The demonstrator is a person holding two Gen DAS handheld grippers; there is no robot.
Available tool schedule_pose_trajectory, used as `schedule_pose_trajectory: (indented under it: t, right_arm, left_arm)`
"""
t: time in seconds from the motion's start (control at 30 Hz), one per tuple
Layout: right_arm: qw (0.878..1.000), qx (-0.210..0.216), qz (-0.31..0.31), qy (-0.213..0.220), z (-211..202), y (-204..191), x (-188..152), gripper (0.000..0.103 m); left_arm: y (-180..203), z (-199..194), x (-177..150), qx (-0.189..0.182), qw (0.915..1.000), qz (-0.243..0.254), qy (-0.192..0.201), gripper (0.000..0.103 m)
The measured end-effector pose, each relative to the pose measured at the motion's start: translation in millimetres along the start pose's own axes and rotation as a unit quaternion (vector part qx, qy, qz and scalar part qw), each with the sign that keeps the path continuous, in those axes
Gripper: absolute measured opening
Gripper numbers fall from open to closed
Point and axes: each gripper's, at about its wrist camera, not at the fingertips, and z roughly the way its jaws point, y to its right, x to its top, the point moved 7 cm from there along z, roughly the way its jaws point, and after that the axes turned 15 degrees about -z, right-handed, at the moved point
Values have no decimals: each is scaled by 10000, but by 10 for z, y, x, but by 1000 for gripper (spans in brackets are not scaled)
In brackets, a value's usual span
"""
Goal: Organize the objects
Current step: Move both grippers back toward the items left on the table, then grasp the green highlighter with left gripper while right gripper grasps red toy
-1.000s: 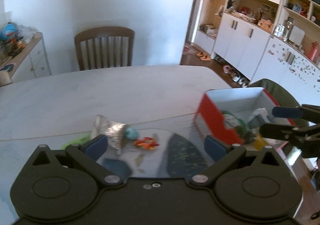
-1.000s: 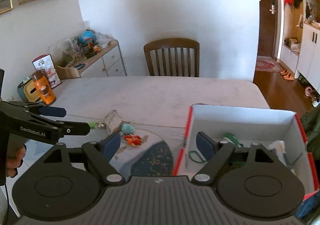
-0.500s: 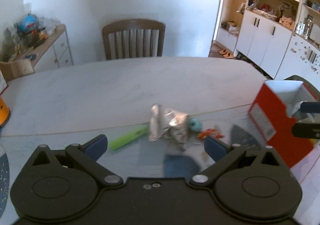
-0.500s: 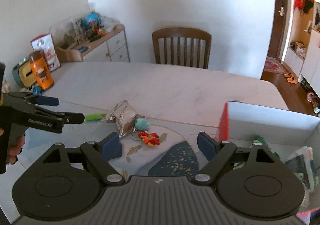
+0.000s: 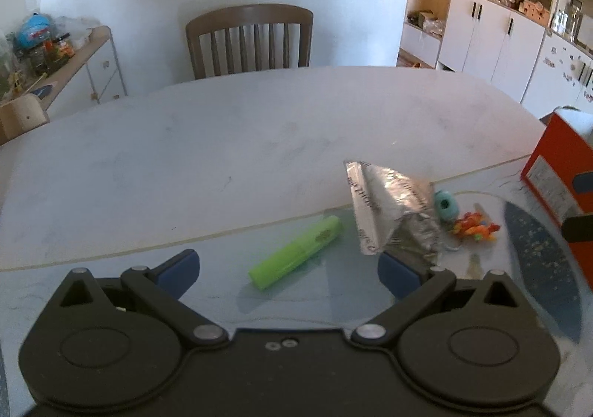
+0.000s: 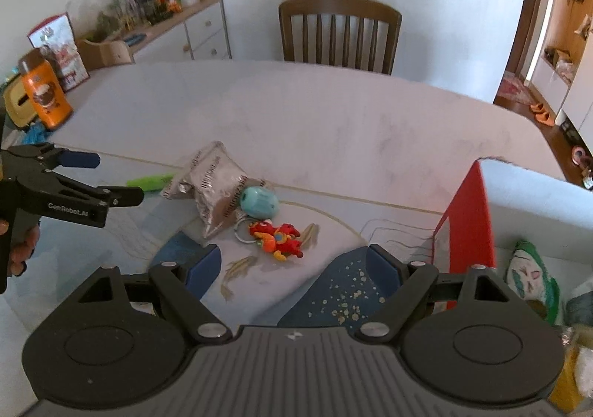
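A green highlighter [image 5: 296, 252] lies on the table just ahead of my open left gripper [image 5: 288, 268], between the lines of its fingers. To its right rest a crumpled silver foil packet [image 5: 389, 209], a teal egg-shaped charm [image 5: 446, 205] and a red-orange keychain figure [image 5: 476, 228]. In the right wrist view my open right gripper [image 6: 294, 267] hovers right behind the keychain figure [image 6: 276, 234], with the charm [image 6: 258, 200], packet [image 6: 215, 187] and highlighter [image 6: 150, 181] beyond. The left gripper [image 6: 111, 178] shows at the left edge, held by a hand. The red-and-white box [image 6: 493, 209] holds several items.
A wooden chair [image 5: 250, 39] stands at the table's far side. An orange bottle [image 6: 44, 94] and a tissue box sit at the far left of the table [image 6: 333, 113]. A cluttered sideboard [image 6: 178, 24] lines the left wall. White cabinets [image 5: 493, 31] stand to the right.
The left gripper has swung left, away from the box, and now faces the highlighter. The right gripper has also shifted left from over the box to behind the keychain. Both stay open and empty.
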Motion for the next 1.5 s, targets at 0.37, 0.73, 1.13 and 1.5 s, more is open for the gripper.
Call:
schedule_pose_trajectory:
  t: [0.37, 0.73, 1.13, 1.5]
  right_arm:
    - [9995, 186, -68, -231, 499, -33, -9, 85]
    - [9990, 297, -153, -303, 732, -57, -5, 75]
    - [9981, 379, -263, -396, 819, -153, -19, 45]
    - [9986, 73, -303, -416, 739, -220, -40, 37]
  left_arm:
    - [-133, 308, 11, -141, 9995, 91, -270, 91]
    - [-56, 390, -6, -407, 9981, 329, -328, 69]
    - [73, 337, -28, -449, 9970, 494, -394, 32]
    - [31, 255, -63, -315, 9982, 142, -485, 14]
